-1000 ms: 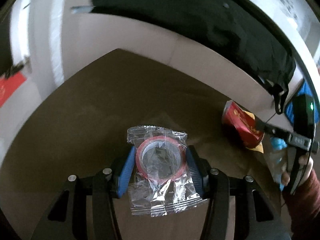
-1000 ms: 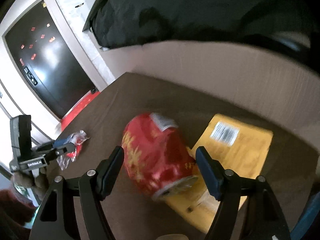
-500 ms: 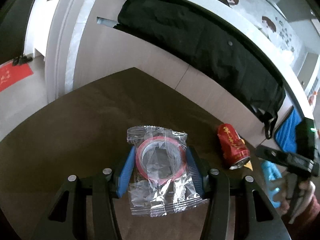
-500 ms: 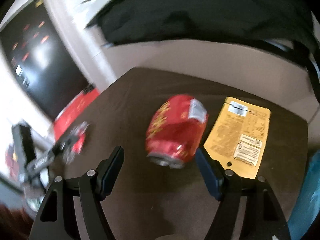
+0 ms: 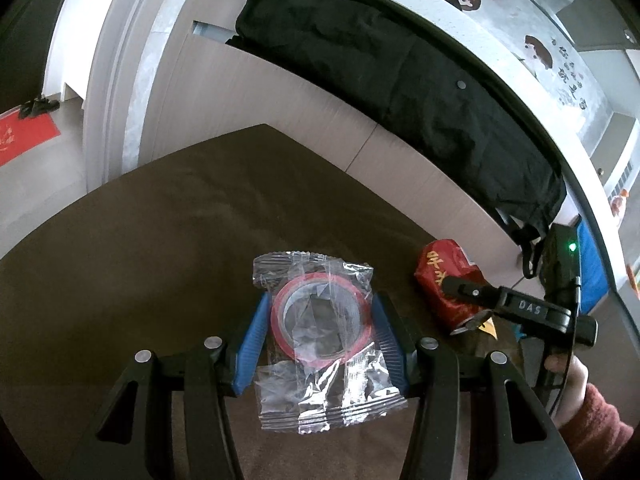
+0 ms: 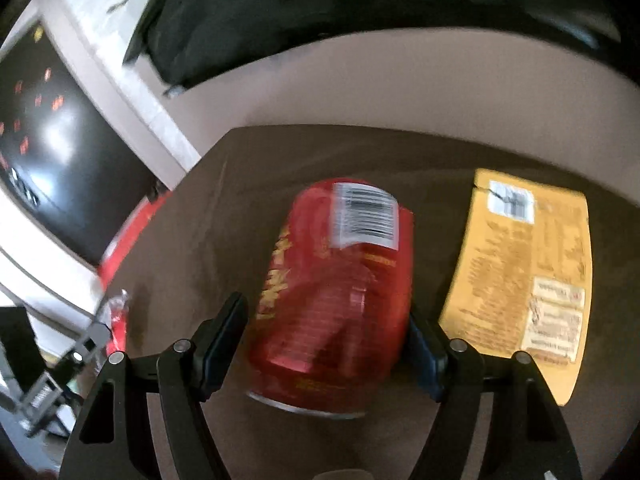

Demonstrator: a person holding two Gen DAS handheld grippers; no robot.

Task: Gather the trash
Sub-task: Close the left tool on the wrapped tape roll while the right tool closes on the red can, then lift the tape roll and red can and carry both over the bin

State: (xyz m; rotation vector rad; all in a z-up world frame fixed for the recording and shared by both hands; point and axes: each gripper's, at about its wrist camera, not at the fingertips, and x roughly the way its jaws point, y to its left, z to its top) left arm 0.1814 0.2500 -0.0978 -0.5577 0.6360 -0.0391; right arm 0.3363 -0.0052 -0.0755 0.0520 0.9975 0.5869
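My left gripper (image 5: 320,332) is shut on a clear plastic wrapper (image 5: 320,360) with a red ring printed on it, held above the brown table (image 5: 160,260). A dented red can (image 6: 336,292) lies on its side on the table, between the fingers of my right gripper (image 6: 326,344). The right finger touches the can; a small gap shows at the left finger. The can also shows in the left wrist view (image 5: 448,284), with the right gripper (image 5: 476,304) around it. The right wrist view is blurred.
A yellow packet (image 6: 524,280) lies flat on the table right of the can. A black cloth (image 5: 400,92) hangs over the cabinet behind the table. A red mat (image 5: 24,140) lies on the floor at left. A blue object (image 5: 592,268) stands far right.
My right gripper has moved forward so the can now sits between its fingers, and its jaws have narrowed. My left gripper still holds the wrapper and has lifted slightly.
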